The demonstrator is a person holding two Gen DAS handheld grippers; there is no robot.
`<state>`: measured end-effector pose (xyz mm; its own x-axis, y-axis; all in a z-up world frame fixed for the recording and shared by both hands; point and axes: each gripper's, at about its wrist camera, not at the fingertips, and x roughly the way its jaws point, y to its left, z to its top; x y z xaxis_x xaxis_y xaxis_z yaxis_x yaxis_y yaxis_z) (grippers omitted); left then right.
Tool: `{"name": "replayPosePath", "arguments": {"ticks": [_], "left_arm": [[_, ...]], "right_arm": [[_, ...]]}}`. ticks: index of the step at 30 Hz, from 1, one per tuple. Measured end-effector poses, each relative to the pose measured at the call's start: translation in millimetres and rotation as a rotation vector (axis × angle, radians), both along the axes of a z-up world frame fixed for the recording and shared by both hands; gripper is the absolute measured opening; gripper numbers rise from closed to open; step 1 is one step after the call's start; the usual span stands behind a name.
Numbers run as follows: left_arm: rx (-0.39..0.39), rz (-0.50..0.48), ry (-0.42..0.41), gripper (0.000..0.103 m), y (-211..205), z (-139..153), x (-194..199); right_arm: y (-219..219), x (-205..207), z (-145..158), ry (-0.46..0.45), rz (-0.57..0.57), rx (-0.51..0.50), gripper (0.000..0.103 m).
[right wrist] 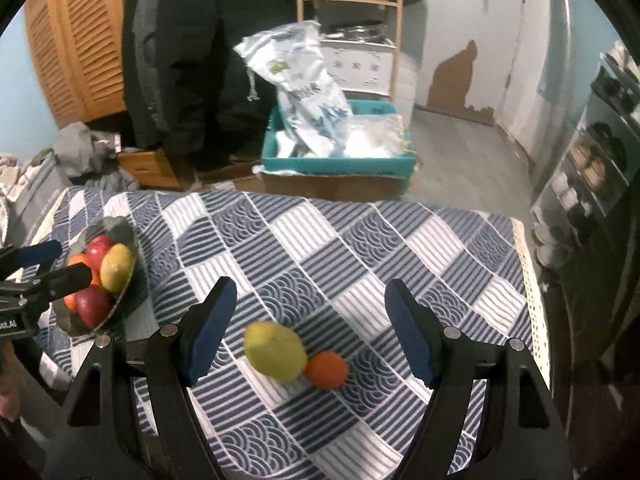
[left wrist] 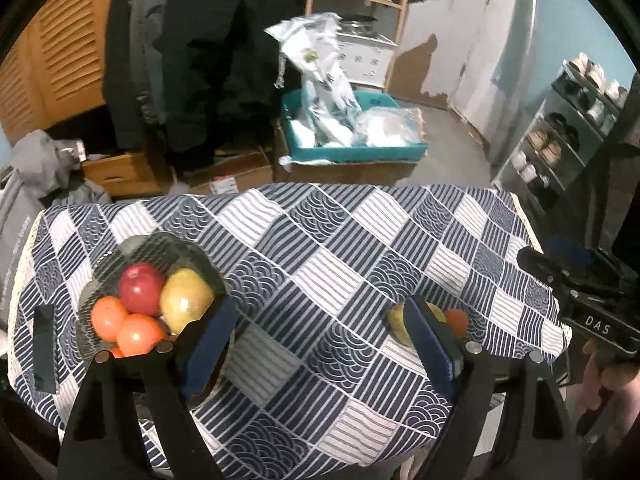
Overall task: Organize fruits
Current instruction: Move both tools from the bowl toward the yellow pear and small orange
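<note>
A dark glass bowl (left wrist: pixel 132 248) sits on the table's left side, holding a red apple (left wrist: pixel 141 287), a yellow-green pear (left wrist: pixel 185 299) and oranges (left wrist: pixel 138 334). It also shows in the right wrist view (right wrist: pixel 116 227). A loose yellow-green pear (right wrist: pixel 275 350) and an orange (right wrist: pixel 327 369) lie touching on the cloth. My right gripper (right wrist: pixel 308 332) is open and empty, hovering just above and behind them. My left gripper (left wrist: pixel 320 336) is open and empty over the cloth, right of the bowl; its right finger (left wrist: pixel 428 340) partly hides the loose pear (left wrist: pixel 396 320) and orange (left wrist: pixel 457 320).
The table has a blue-and-white patchwork cloth (left wrist: pixel 320 248). Beyond its far edge stand a teal crate with plastic bags (left wrist: pixel 352 132), cardboard boxes (left wrist: pixel 224 176), hanging dark coats, a wooden shelf and a shoe rack (left wrist: pixel 560 136). The right gripper's body (left wrist: pixel 580 292) shows at the right.
</note>
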<state>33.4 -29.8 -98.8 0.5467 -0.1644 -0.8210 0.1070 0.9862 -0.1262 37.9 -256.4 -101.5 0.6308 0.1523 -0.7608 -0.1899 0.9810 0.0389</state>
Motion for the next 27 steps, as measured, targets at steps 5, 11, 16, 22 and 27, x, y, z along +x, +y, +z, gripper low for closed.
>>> {"name": "replayPosePath", "arguments": {"ticks": [5,11,16,22,27], "left_arm": [[0.025,-0.035,0.026,0.087,-20.8,-9.7,1.8],[0.028,-0.062,0.059,0.087,-39.4,-21.5,5.5],[0.002,-0.071,0.115,0.087,-51.3,-38.9,12.9],[0.019,-0.080,0.158,0.087,-68.7,-62.4,20.7],[0.024,-0.092,0.202,0.087,-79.0,-80.7,26.5]], "right_arm": [[-18.4,-3.4,-6.3,0.013,-0.030,0.000,0.077],[-36.7,-5.2,-15.0,0.035,-0.063,-0.001,0.077],[-45.7,-1.0,-30.7,0.077,-0.086,-0.021,0.077],[-51.7,3.8,-54.5,0.138,-0.092,-0.044,0.077],[-56.0,7.1,-72.9,0.187,-0.103,-0.059,0.077]]}}
